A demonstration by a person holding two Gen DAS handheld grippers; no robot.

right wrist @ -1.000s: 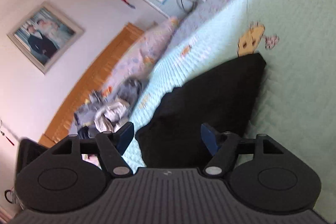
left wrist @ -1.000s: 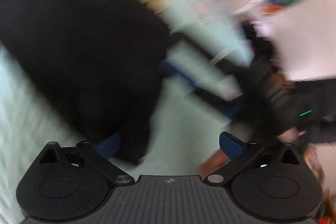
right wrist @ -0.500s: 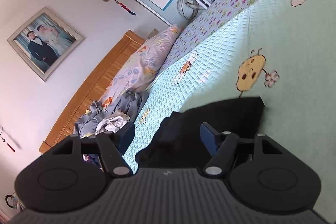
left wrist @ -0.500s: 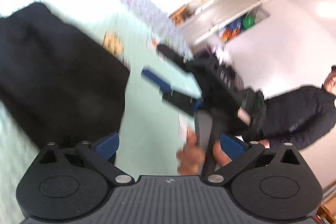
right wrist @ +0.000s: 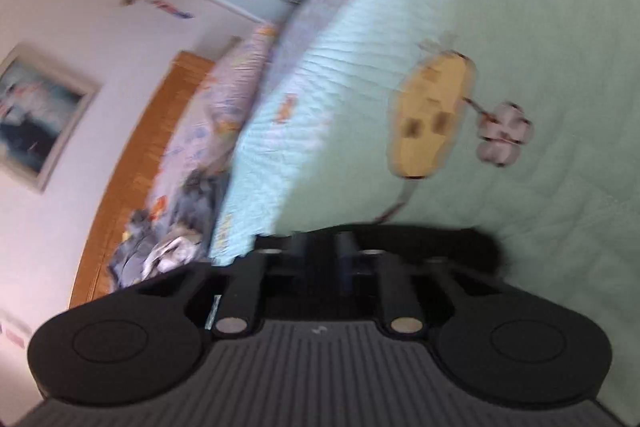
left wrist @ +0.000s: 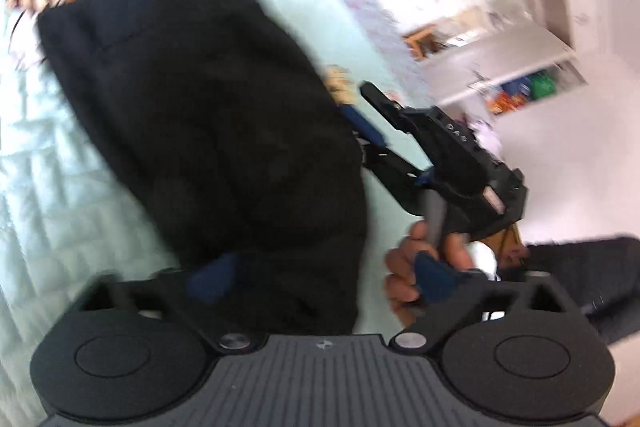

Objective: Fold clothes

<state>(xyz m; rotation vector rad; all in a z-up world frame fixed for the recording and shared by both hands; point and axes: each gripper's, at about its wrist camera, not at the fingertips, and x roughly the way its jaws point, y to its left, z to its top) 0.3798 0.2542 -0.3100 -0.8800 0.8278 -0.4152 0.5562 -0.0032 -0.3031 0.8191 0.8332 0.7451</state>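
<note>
**Black garment on green quilt, jaws at its edges**

Left gripper (left wrist: 320, 277): jaws spread wide, nothing pinched; blue pads flank the near hem of the black garment (left wrist: 208, 131), the left pad over dark cloth, the right pad clear of it and in front of a hand (left wrist: 416, 259). Right gripper (right wrist: 323, 259): jaws closing, drawn near together, a dark strip of cloth between the pads; whether the pads already press on it, cannot tell through the blur.

In the left wrist view: right gripper (left wrist: 362, 115) at the garment's right edge, one blue finger touching or just over the cloth, the hand wrapped round its grey handle. Dark sleeve (left wrist: 580, 271) low at the right edge.

Garment spread as a broad dark mass on the bed (left wrist: 52, 187), covered by a pale green quilt. Seen from the right wrist as a thin black band (right wrist: 460, 239) just beyond the jaws.

Further out on the quilt: yellow cartoon patch (right wrist: 432, 115) with a pale flower (right wrist: 504, 131) beside it. Along the bed's far side: floral pillow (right wrist: 228, 87), heap of grey and white clothes (right wrist: 168, 243), wooden headboard (right wrist: 136, 167). On the wall, framed picture (right wrist: 36, 115). Behind the right gripper, white shelves (left wrist: 500, 39).
</note>
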